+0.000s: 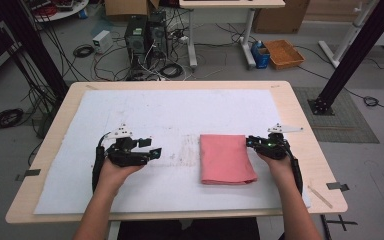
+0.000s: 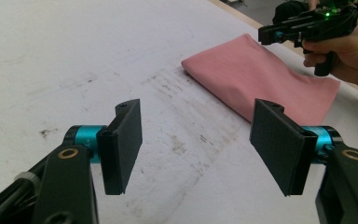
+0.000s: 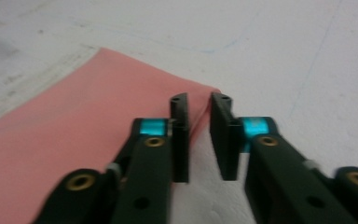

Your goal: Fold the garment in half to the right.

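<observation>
Pink folded cloth (image 1: 226, 159) lying flat on the white sheet (image 1: 145, 112) that covers the worktop (image 1: 300, 117), right of centre and toward the near edge – folded into a neat rectangle, edges aligned, no corner lifted.

Right claw (image 1: 250, 141) at the cloth's far right corner, jaws a narrow gap apart with nothing pinched between them (in the right gripper view (image 3: 199, 135) the cloth's corner sits just beyond and under the tips, pads not pressing on it). Placement at a corner rather than mid-edge probably chosen because a corner gives a free layer to pick or release; narrow gap consistent with a thin fabric edge, not a bulky thing. Whether the tips touch the cloth: cannot be told.

Left claw (image 1: 156, 151) resting well apart from the cloth on its left, over bare sheet, jaws wide and empty (left gripper view (image 2: 200, 140) – grey scuff marks (image 2: 177, 144) on the sheet between the pads, cloth and the other claw farther off). Held low and level, pointed toward the cloth: likely a waiting posture, ready to take the near left side.

Cloth kept near the person's side – within easy reach of both hands (image 1: 122, 170). Floor beyond the worktop crowded with cables (image 1: 152, 67) and an orange basket (image 1: 283, 53), unrelated to the work.
</observation>
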A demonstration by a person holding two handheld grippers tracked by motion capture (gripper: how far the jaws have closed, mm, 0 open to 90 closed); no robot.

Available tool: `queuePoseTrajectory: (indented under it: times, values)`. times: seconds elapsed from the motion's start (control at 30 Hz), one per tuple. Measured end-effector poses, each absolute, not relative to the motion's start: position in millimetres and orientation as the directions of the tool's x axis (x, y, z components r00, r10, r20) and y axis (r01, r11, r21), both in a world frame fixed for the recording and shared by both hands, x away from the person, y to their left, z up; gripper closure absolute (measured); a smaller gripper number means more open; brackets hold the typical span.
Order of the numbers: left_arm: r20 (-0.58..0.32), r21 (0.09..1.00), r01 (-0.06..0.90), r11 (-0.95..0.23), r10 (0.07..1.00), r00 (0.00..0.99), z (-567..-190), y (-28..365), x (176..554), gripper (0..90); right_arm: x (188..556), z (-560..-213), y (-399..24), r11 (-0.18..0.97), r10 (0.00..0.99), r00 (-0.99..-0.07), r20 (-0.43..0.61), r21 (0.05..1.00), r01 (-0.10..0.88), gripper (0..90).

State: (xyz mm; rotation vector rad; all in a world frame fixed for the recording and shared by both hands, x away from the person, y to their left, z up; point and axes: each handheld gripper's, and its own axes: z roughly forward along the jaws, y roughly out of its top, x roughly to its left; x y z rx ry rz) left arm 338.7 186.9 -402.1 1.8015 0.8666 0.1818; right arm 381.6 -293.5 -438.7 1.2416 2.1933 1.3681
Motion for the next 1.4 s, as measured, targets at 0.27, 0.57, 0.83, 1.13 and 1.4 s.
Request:
queuePoseTrajectory:
  times: [0.27, 0.57, 0.83, 1.13, 1.4]
  values:
    - [-0.252, 0.892, 0.429, -0.144, 0.630, 0.735, -392.1, 192.3, 336.5, 32.6, 373.7, -421.9, -291.4, 0.174, 0.769, -0.614, 0.178, 0.866, 0.470, 34.4]
    - [-0.206, 0.894, 0.413, -0.172, 0.661, 0.722, -390.7, 195.7, 338.0, 27.3, 372.5, -419.5, -296.9, 0.169, 0.766, -0.618, 0.177, 0.872, 0.459, 22.9]
    - [-0.206, 0.883, 0.432, -0.187, 0.672, 0.711, -397.4, 195.9, 339.5, 25.5, 374.5, -421.9, -298.7, 0.182, 0.771, -0.611, 0.179, 0.858, 0.481, 22.0]
    - [-0.205, 0.878, 0.436, -0.197, 0.667, 0.716, -399.7, 195.2, 340.3, 25.5, 375.6, -423.4, -296.0, 0.190, 0.771, -0.613, 0.173, 0.856, 0.481, 22.0]
    - [-0.210, 0.868, 0.451, -0.206, 0.670, 0.712, -404.3, 194.9, 342.4, 25.5, 375.4, -424.4, -295.9, 0.189, 0.775, -0.607, 0.176, 0.852, 0.488, 22.0]
